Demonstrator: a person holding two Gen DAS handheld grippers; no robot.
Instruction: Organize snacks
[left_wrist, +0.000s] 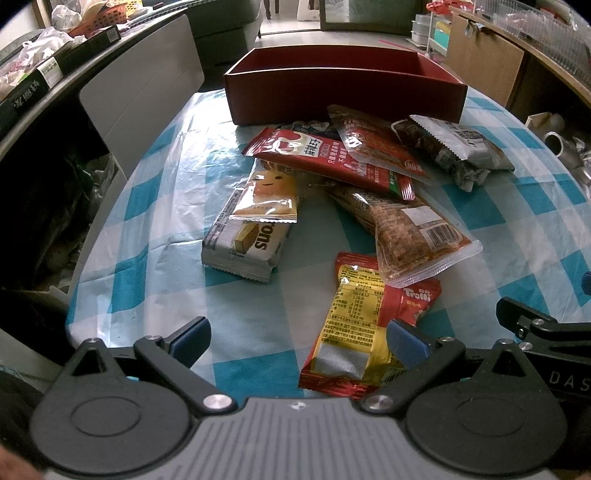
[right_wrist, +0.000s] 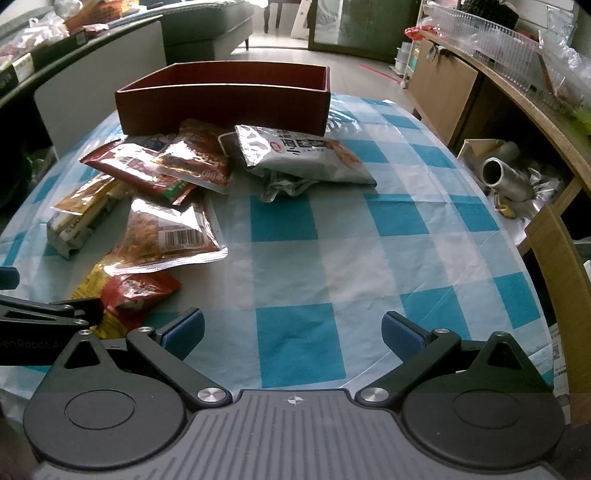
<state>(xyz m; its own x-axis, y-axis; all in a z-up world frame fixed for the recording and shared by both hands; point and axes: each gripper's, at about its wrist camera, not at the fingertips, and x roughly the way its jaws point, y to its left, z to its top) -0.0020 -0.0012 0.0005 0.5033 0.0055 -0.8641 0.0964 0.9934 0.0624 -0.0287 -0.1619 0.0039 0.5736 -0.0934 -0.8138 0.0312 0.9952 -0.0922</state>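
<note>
A dark red open box (left_wrist: 343, 96) stands empty at the far side of the checked table; it also shows in the right wrist view (right_wrist: 225, 105). Several snack packs lie in a loose pile before it: a red and yellow Trolli pack (left_wrist: 354, 332) nearest, a clear pack of brown snacks (left_wrist: 410, 232), a grey wafer pack (left_wrist: 247, 236), a long red pack (left_wrist: 332, 158) and a silver pack (right_wrist: 306, 155). My left gripper (left_wrist: 297, 339) is open, its right pad over the Trolli pack. My right gripper (right_wrist: 291, 330) is open and empty above bare cloth.
The blue and white tablecloth (right_wrist: 332, 240) covers a round table. A grey cabinet (left_wrist: 144, 96) stands at the left. Wooden shelving (right_wrist: 517, 110) and metal pipes (right_wrist: 506, 177) stand at the right. The left gripper's arm (right_wrist: 48, 312) reaches in at the left.
</note>
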